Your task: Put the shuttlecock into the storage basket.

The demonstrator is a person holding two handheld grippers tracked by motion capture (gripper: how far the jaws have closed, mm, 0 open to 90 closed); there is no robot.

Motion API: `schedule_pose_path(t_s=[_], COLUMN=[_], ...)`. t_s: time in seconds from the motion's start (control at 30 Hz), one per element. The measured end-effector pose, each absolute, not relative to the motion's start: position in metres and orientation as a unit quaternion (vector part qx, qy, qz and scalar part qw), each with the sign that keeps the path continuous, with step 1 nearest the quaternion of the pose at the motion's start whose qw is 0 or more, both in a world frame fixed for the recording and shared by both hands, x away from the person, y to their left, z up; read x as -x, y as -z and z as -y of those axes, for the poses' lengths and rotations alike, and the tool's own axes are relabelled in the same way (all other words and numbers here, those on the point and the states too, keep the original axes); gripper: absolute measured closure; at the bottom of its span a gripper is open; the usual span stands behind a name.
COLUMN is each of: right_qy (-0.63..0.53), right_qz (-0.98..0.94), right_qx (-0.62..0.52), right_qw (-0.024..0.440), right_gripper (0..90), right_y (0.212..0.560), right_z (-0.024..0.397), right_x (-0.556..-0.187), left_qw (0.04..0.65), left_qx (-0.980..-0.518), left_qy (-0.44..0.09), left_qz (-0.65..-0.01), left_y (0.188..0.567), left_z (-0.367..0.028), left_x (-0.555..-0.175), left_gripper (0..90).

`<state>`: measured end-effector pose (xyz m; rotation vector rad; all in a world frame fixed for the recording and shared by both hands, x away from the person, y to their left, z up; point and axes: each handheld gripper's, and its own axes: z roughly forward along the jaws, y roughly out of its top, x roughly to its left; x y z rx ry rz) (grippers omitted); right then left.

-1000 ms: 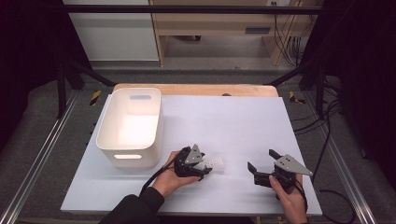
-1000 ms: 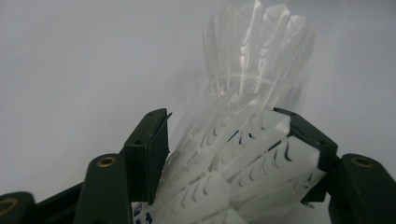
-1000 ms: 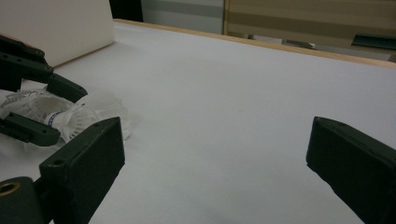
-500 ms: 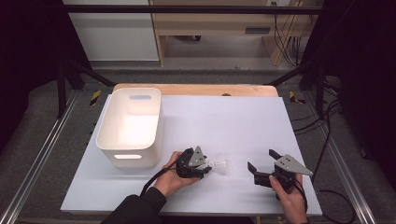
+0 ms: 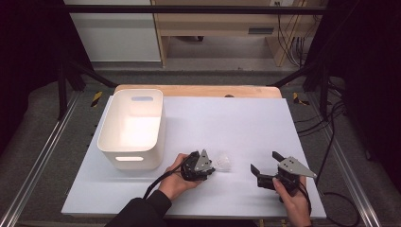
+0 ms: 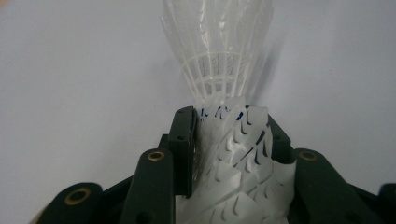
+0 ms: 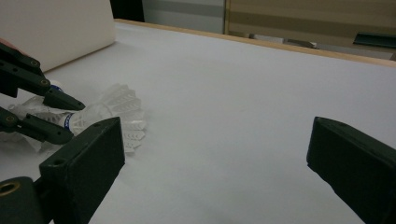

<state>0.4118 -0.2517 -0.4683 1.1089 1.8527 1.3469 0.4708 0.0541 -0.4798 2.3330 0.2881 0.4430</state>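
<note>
1. White plastic shuttlecocks [image 5: 223, 164], a nested stack near the tabletop's [image 5: 236, 118] front edge: your left gripper [image 5: 208, 166] has just been closing and now clamps them.
2. Your right gripper [image 5: 265, 166] stands wide open, holding nothing, near the front right corner.
3. Farther left sits the white bin [image 5: 133, 128].

The left claw [image 6: 229, 135] has just been closing, and its two black jaws now press on white plastic shuttlecocks [image 6: 233, 172] bunched between them. One shuttlecock's skirt [image 6: 217, 42] sticks out past the jaw tips, flaring away over the pale worktop [image 6: 70, 70], blue marks showing at the grip.
</note>
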Motion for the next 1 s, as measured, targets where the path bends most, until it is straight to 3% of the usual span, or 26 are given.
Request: schedule_pose_path(t_s=[0.47,1.0], right_qy=[-0.508,-0.511], right_qz=[-0.693,-0.690], right_qx=[-0.418,-0.417], right_qw=[0.295,0.297], right_gripper=[4.3,4.3], right_y=[0.468,0.467], right_z=[0.253,0.254], right_x=[-0.412,-0.411], left_qw=[0.405,0.463], left_qx=[-0.886,-0.851], left_qy=[-0.174,-0.195], left_qz=[-0.143,-0.155], left_y=[0.466,0.409], left_z=[-0.062,-0.062], left_x=[-0.473,-0.479], left_gripper=[64.8,64.9])
